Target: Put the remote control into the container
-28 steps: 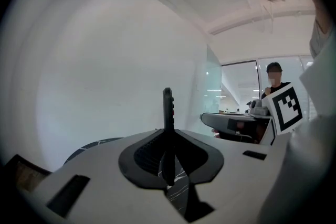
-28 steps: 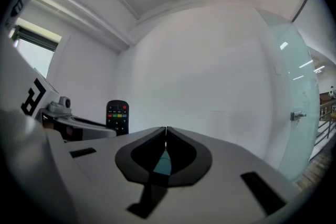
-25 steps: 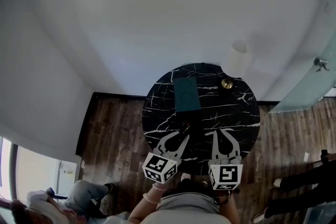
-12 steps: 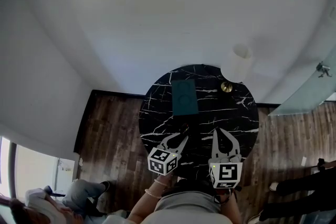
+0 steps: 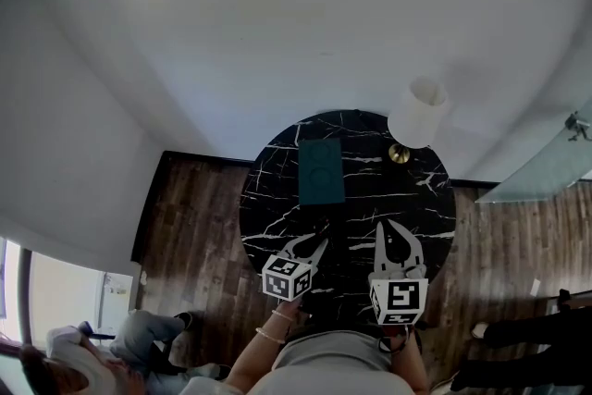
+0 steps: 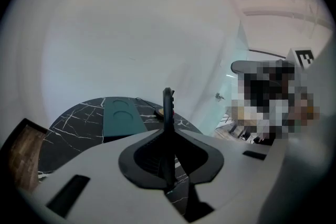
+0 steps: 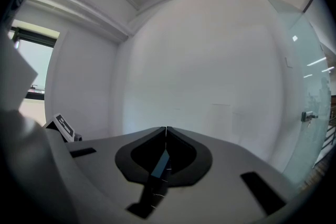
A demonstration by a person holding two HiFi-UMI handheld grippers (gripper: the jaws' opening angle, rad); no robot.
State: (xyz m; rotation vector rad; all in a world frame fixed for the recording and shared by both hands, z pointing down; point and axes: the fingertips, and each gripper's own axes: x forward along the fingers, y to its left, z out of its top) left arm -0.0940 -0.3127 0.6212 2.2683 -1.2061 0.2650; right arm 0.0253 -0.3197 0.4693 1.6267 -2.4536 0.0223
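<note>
A dark teal container [image 5: 321,169] with two round hollows lies on the far left part of a round black marble table [image 5: 277,208]. In the left gripper view the container [image 6: 122,117] sits ahead and to the left. My left gripper [image 5: 317,244] hovers over the table's near edge, shut on a slim black remote control [image 6: 167,113] that stands on edge between the jaws. My right gripper [image 5: 393,227] is beside it over the near right part, shut with nothing in it. In the right gripper view the gripper [image 7: 166,129] faces a bare white wall.
A lamp with a white shade [image 5: 419,113] and a brass base [image 5: 400,153] stands at the table's far right. Dark wood floor [image 5: 194,217] surrounds the table. A glass door [image 5: 546,166] is at the right. People are at the lower left [image 5: 83,356] and lower right [image 5: 518,365].
My left gripper has sunk and drawn in toward the table's near edge with the remote control still in it. The right gripper has shifted slightly. The head view has drifted.
</note>
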